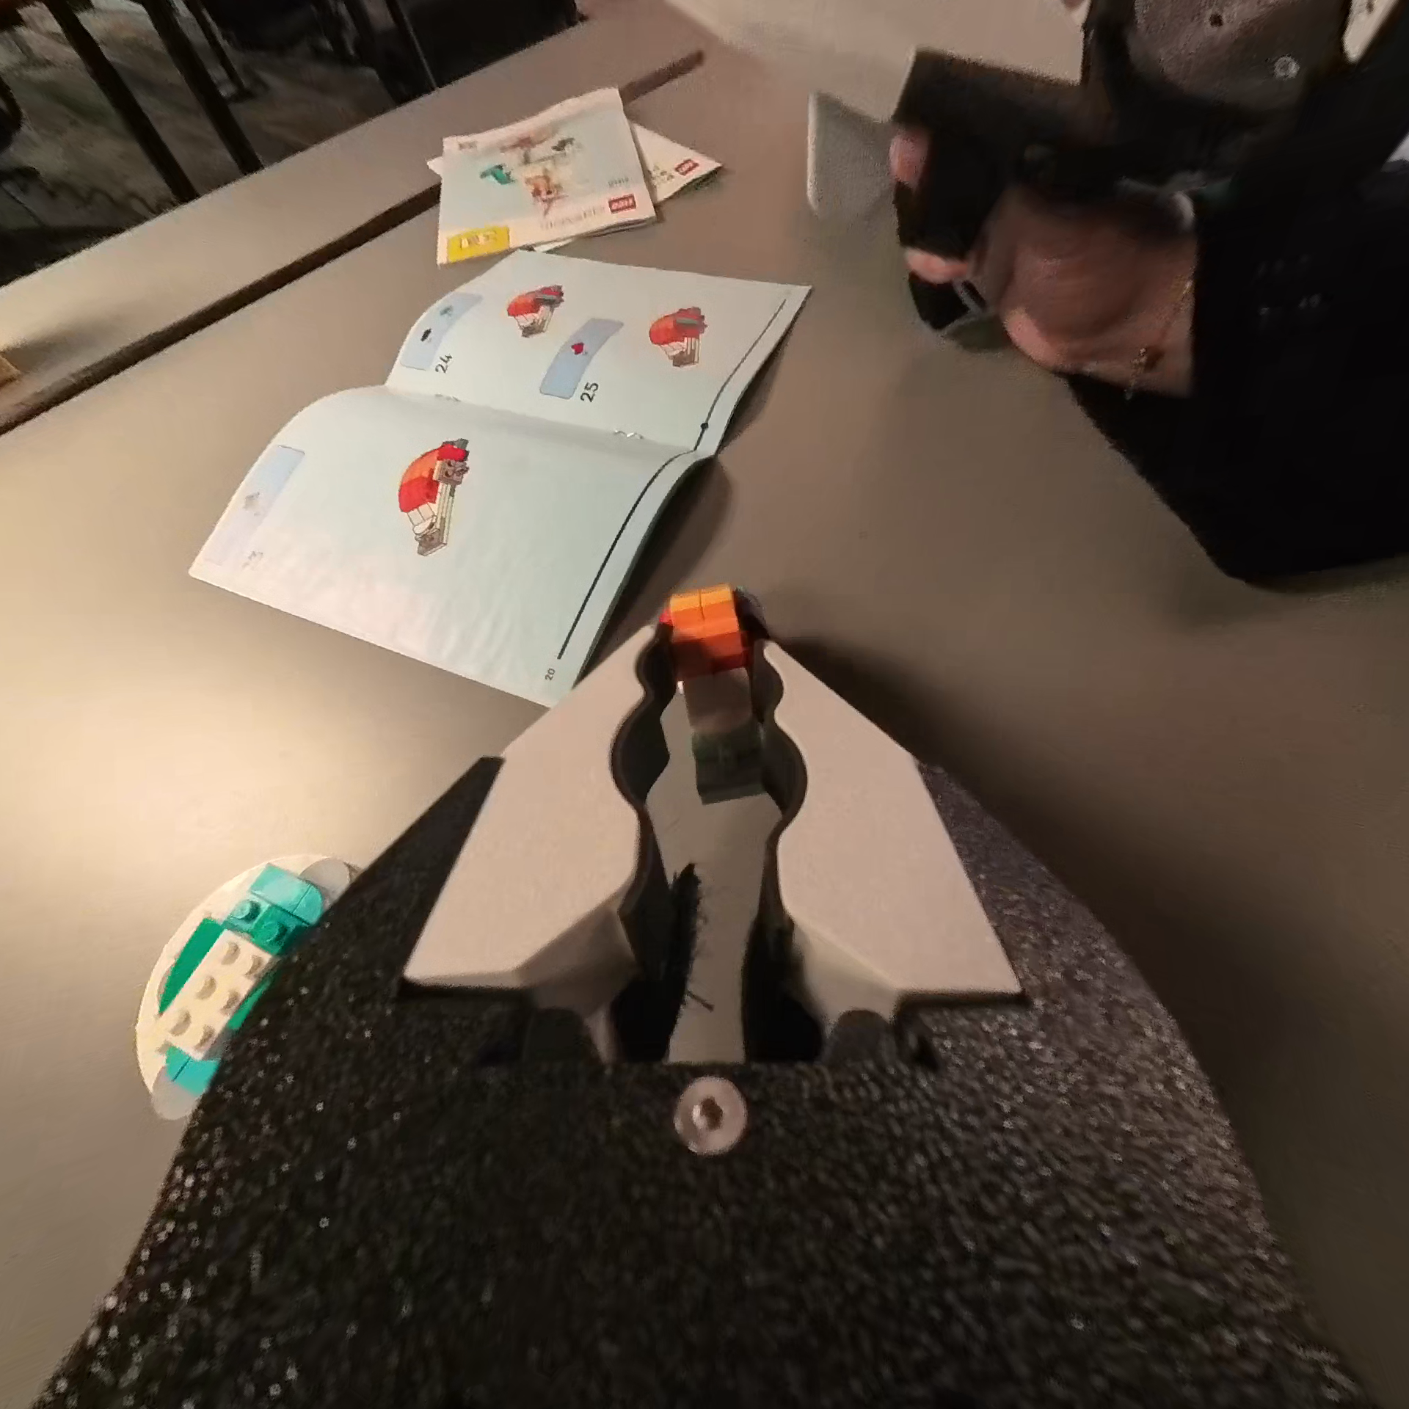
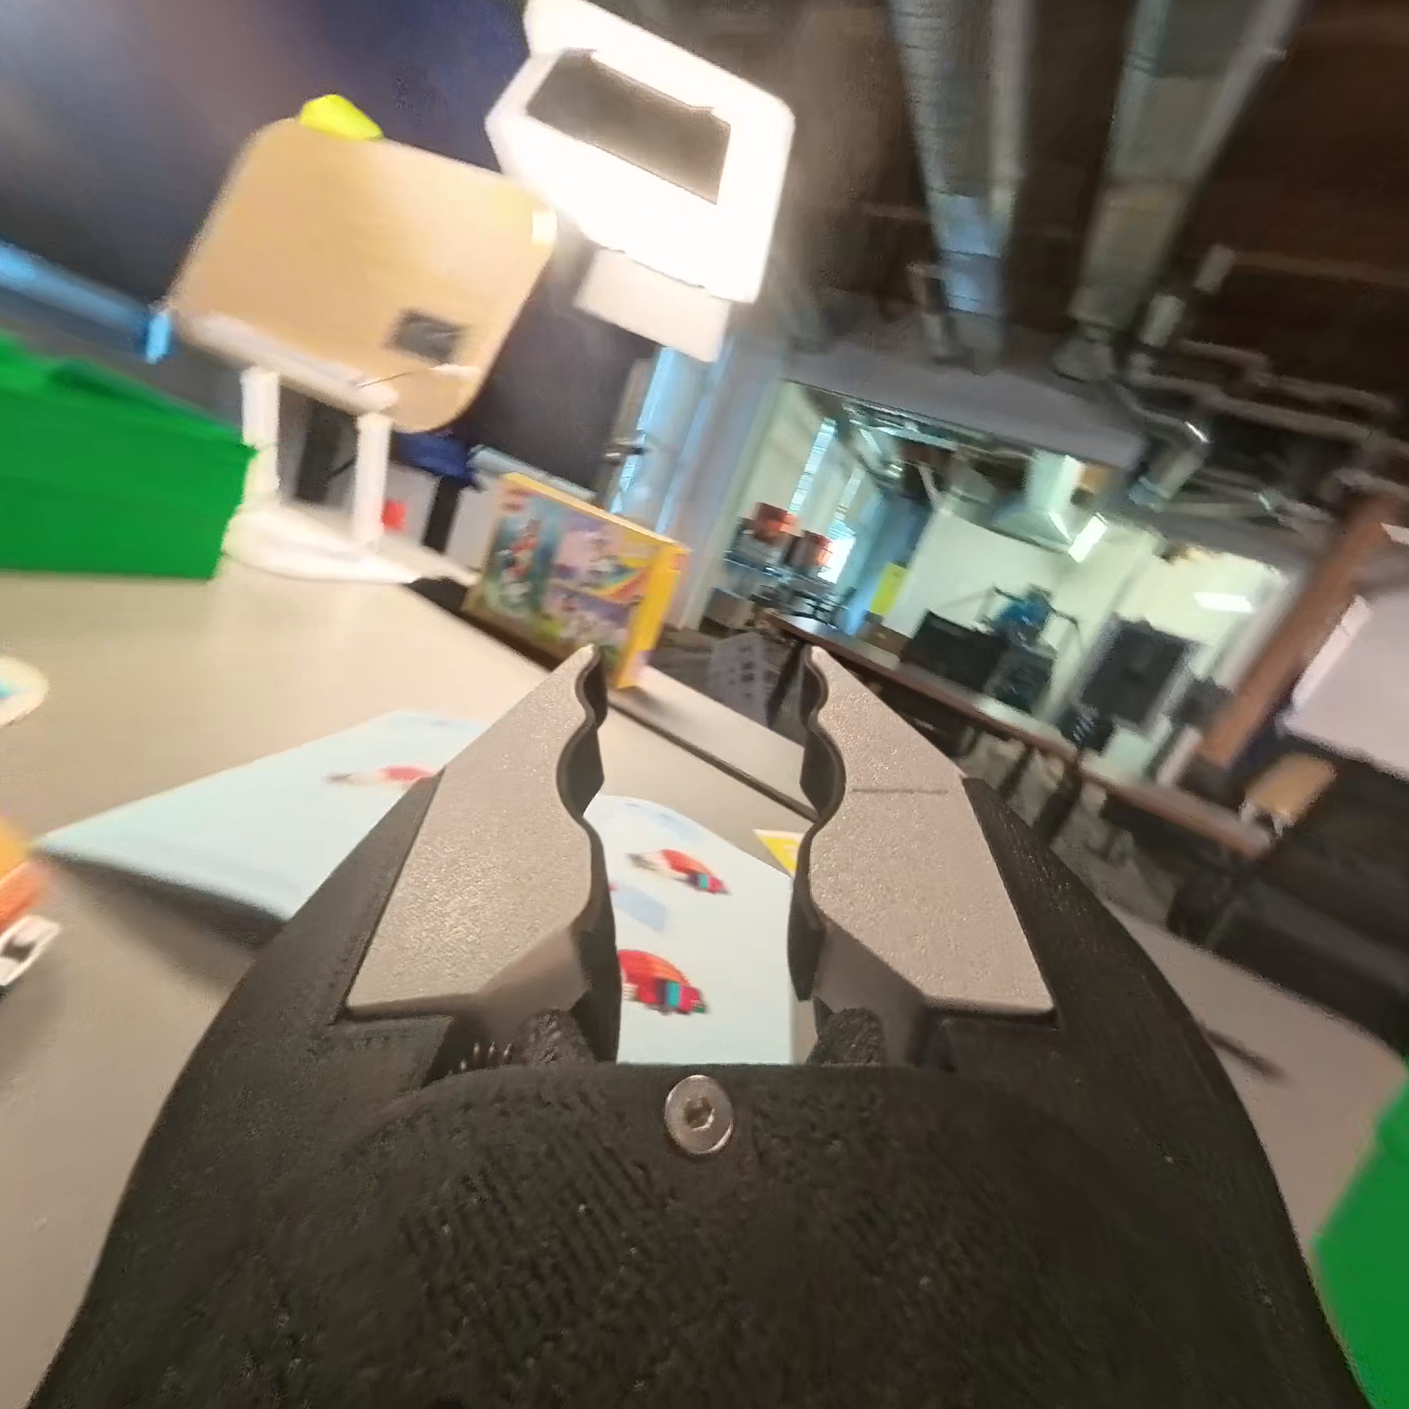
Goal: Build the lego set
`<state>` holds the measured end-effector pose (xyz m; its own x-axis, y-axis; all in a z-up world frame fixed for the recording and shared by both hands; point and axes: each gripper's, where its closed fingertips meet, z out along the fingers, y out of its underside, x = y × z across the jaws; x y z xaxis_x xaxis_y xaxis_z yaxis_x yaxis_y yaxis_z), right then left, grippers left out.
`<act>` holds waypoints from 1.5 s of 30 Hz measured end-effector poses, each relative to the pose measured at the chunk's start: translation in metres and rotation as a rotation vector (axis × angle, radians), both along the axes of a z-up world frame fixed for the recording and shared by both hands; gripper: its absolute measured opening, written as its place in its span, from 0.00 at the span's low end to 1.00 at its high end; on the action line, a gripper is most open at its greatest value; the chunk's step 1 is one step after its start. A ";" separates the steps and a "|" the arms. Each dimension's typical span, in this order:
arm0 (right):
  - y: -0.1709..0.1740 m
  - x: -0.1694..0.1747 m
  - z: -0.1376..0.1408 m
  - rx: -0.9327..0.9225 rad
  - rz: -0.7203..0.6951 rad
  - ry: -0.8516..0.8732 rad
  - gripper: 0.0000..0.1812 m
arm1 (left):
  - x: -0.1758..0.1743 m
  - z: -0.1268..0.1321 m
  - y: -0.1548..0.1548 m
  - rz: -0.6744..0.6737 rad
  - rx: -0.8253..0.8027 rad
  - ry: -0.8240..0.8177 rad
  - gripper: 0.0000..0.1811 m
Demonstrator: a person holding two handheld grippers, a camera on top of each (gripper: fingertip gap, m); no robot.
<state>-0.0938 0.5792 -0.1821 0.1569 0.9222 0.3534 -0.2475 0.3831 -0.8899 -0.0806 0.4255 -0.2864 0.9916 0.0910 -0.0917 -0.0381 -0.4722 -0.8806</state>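
My left gripper (image 1: 713, 648) is shut on a small lego model (image 1: 705, 621) with an orange and red top and a white and grey lower part, and holds it over the grey table (image 1: 1029, 724). An open light-blue instruction booklet (image 1: 488, 473) lies just beyond it. My right gripper (image 2: 701, 678) is open and empty, raised above the same booklet (image 2: 686, 915) and tilted up toward the room. In the left wrist view a person's hand (image 1: 1083, 282) holds it at the top right, blurred.
A teal, green and white lego build (image 1: 229, 968) sits on a white round plate at the lower left. Closed booklets (image 1: 549, 183) lie farther back. A lego box (image 2: 579, 579), a green bin (image 2: 99, 488) and a tan board on a white stand (image 2: 358, 282) stand at the back.
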 end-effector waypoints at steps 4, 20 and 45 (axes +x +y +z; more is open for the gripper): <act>0.044 0.003 -0.004 -0.103 -0.146 -0.010 0.24 | 0.000 -0.001 -0.001 -0.014 -0.041 -0.003 0.10; 0.060 0.005 -0.007 -0.110 -0.189 -0.019 0.20 | 0.020 -0.026 -0.009 -0.136 -0.175 -0.020 0.10; 0.063 0.005 -0.002 -0.114 -0.180 0.016 0.19 | -0.060 0.086 -0.065 0.279 0.557 0.300 0.44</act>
<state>-0.0890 0.6418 -0.1844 0.3277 0.9125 0.2447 -0.1987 0.3198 -0.9264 -0.1403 0.3600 -0.2007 0.8634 0.4519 -0.2242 -0.2609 0.0196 -0.9652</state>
